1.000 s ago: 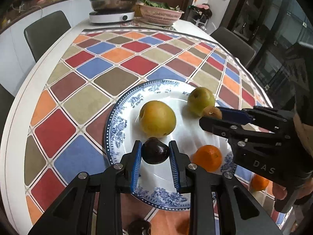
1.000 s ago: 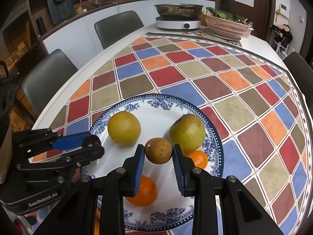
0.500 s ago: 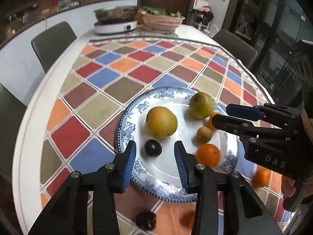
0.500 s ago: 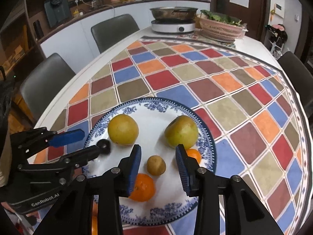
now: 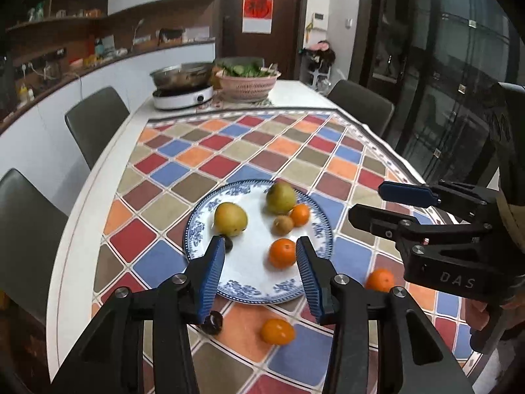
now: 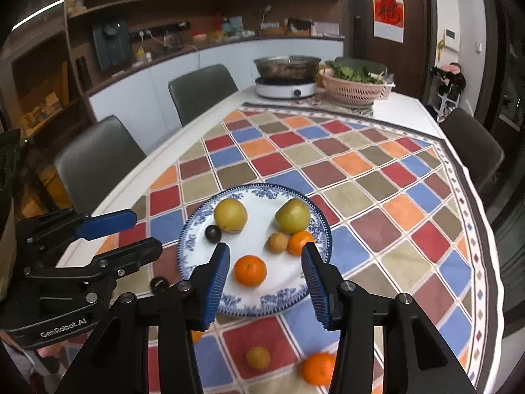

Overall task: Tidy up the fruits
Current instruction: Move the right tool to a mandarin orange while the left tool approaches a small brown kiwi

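A blue-and-white plate [image 5: 315, 229] [image 6: 193, 243] on the checked tablecloth holds a yellow pear [image 5: 230, 219] [image 6: 230, 215], a green pear [image 5: 280, 197] [image 6: 292, 216], a brown kiwi [image 5: 283, 225] [image 6: 278, 242], two oranges [image 5: 282, 253] [image 6: 250, 270] and a dark plum [image 5: 227, 244] [image 6: 213, 232]. My left gripper [image 5: 261, 262] [image 6: 131, 233] is open and empty, raised above the plate's near edge. My right gripper [image 6: 265, 271] [image 5: 377, 203] is open and empty, raised likewise.
Loose fruit lies on the cloth near the plate: oranges [image 5: 277, 331] [image 5: 379, 279] [image 6: 317, 368], a small yellowish fruit [image 6: 258, 357] and a dark plum [image 5: 212, 321] [image 6: 159, 284]. At the far end stand a cooker with a pan [image 5: 182, 93] and a pink basket of greens [image 5: 247, 82]. Chairs surround the table.
Both grippers opened, releasing the plum and the kiwi onto the plate, then rose and pulled back away from it.
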A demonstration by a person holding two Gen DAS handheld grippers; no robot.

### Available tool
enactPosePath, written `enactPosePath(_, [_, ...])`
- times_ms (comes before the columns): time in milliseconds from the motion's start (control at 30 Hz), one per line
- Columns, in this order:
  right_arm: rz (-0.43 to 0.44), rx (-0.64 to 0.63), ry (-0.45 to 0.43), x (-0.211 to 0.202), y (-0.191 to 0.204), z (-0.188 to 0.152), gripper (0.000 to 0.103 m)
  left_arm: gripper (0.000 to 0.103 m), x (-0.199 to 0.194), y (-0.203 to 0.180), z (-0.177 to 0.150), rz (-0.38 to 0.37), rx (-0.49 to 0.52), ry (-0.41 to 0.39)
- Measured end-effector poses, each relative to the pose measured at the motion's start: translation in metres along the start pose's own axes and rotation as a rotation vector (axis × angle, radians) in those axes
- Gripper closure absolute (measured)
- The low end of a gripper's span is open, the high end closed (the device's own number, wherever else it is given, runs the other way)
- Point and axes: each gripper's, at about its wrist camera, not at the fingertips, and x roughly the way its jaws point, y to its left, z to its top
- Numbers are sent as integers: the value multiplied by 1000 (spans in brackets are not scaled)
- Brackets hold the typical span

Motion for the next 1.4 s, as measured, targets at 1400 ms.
enactPosePath(1400, [-47, -101, -29, -49, -39, -112, 45, 44, 12, -89, -91, -64, 149, -19])
